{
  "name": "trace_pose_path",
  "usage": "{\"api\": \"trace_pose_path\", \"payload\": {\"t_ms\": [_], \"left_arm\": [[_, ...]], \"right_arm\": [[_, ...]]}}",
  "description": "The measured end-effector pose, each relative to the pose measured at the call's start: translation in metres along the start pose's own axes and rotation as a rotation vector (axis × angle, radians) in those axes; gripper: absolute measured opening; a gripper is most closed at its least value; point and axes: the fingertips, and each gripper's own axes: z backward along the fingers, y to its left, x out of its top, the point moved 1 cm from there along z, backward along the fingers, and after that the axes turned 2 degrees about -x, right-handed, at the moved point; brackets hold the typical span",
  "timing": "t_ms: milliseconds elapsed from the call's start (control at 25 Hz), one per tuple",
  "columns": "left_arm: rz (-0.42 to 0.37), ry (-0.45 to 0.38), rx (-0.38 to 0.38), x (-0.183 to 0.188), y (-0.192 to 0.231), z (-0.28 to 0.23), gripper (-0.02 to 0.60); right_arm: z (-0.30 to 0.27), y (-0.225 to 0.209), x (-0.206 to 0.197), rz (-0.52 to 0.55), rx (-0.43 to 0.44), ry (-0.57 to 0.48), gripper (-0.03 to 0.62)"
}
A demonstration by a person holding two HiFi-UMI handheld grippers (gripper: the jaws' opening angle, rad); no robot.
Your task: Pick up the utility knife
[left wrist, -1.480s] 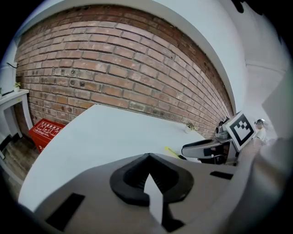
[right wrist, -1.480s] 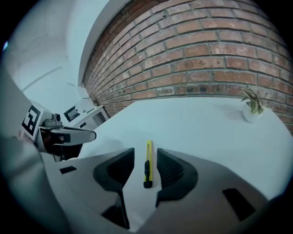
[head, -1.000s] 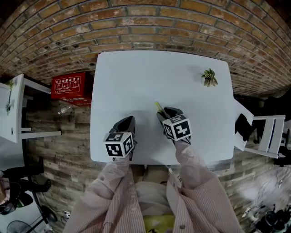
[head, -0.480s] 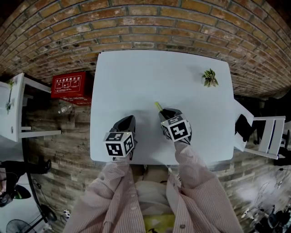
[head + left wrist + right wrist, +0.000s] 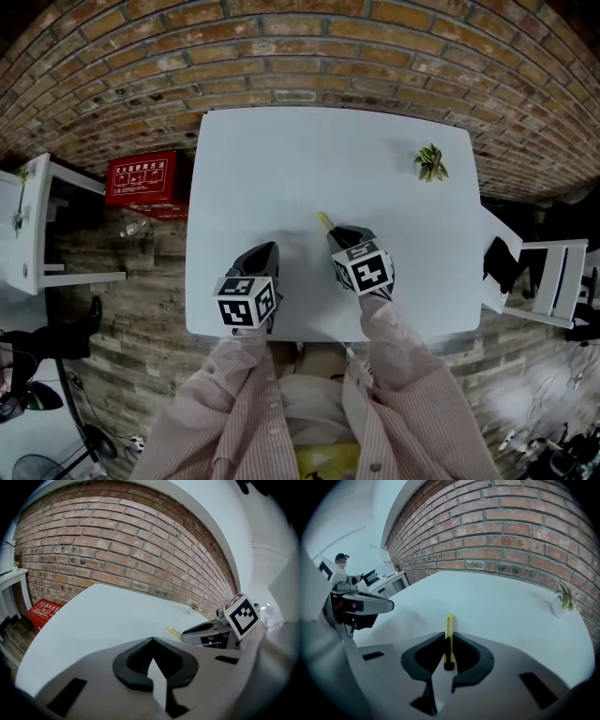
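Right gripper (image 5: pixel 449 635) just closed its jaws on the utility knife (image 5: pixel 448 621).

Tabletop, white rectangular table (image 5: pixel 309 169): bare across the middle, the far left and most of the far edge; open passage.
Far right corner: small green potted plant (image 5: pixel 431 161), the only standing item.
Beyond the far edge: red brick wall (image 5: pixel 309 56), no passage.
Near edge: left gripper (image 5: pixel 267 246) and right gripper (image 5: pixel 339 230), apart, bare surface between. The right jaws, just closing, pinch a slim yellow utility knife (image 5: pixel 324 220) jutting toward the middle.
Floor left: red printed box (image 5: pixel 141 178).
Floor right: white chair (image 5: pixel 548 281).
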Motion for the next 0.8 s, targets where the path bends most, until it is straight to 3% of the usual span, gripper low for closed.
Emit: {"api": "trace_pose_path", "payload": {"t_ms": [240, 800], "left_arm": [[-0.032, -0.015, -0.008, 0.001, -0.002, 0.004, -0.009], [-0.115, -0.137, -0.071, 0.030, -0.017, 0.027, -0.009]], "right_arm": [[0.009, -0.001, 0.003, -0.039, -0.004, -0.058, 0.055], [0.051, 0.010, 0.022, -0.131, 0.003, -0.283, 0.055]]}}
